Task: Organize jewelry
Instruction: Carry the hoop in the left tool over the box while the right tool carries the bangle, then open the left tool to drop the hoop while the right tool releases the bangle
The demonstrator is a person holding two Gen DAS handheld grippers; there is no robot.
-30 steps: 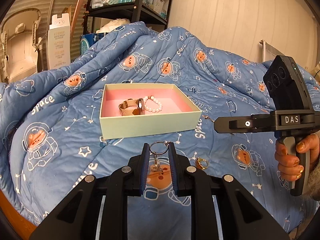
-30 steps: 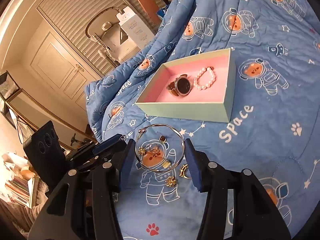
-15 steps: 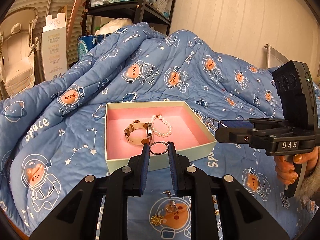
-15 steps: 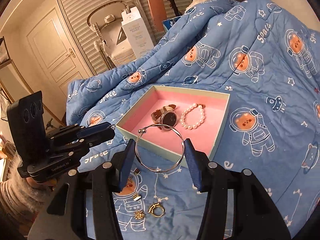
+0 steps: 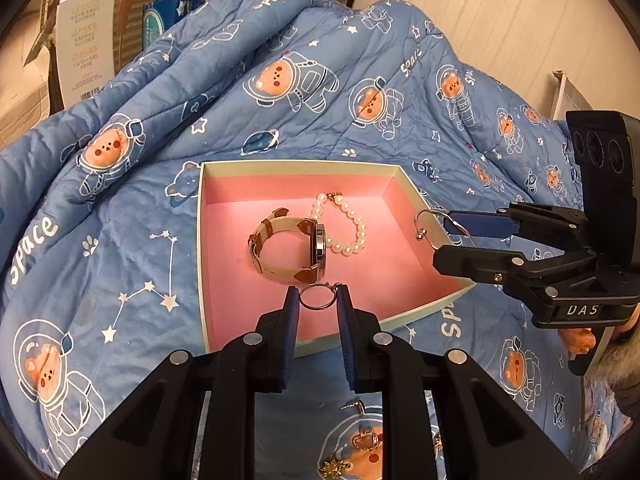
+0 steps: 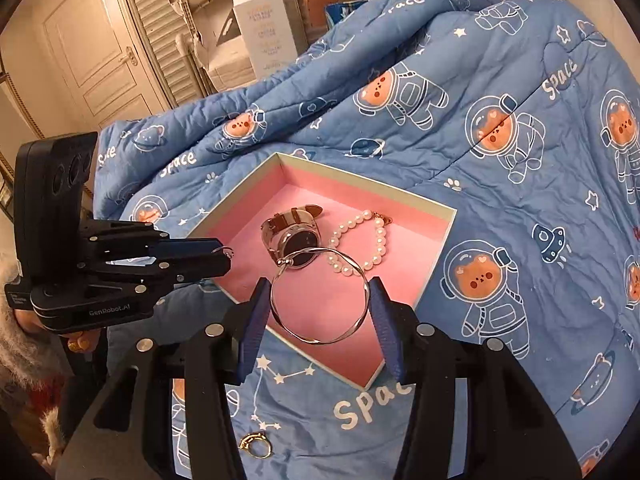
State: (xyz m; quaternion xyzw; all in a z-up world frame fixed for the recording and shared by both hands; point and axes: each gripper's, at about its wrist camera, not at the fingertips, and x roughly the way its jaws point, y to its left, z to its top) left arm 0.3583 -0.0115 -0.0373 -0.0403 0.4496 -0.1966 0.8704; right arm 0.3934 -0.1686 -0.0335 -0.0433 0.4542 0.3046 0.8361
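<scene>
Here, left tongs point(image 5: 317, 304) pinching hoop point(image 5: 317, 297), over box point(image 5: 202, 240).

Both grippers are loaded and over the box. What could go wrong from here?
1. The left gripper pinches the small silver hoop only at its tips; it could slip out early.
2. The right gripper holds the silver wire bangle above the brown-strap watch and white pearl bracelet; dropped there, it may snag them.
3. Both grippers crowd the pink-lined box and might bump each other.
</scene>
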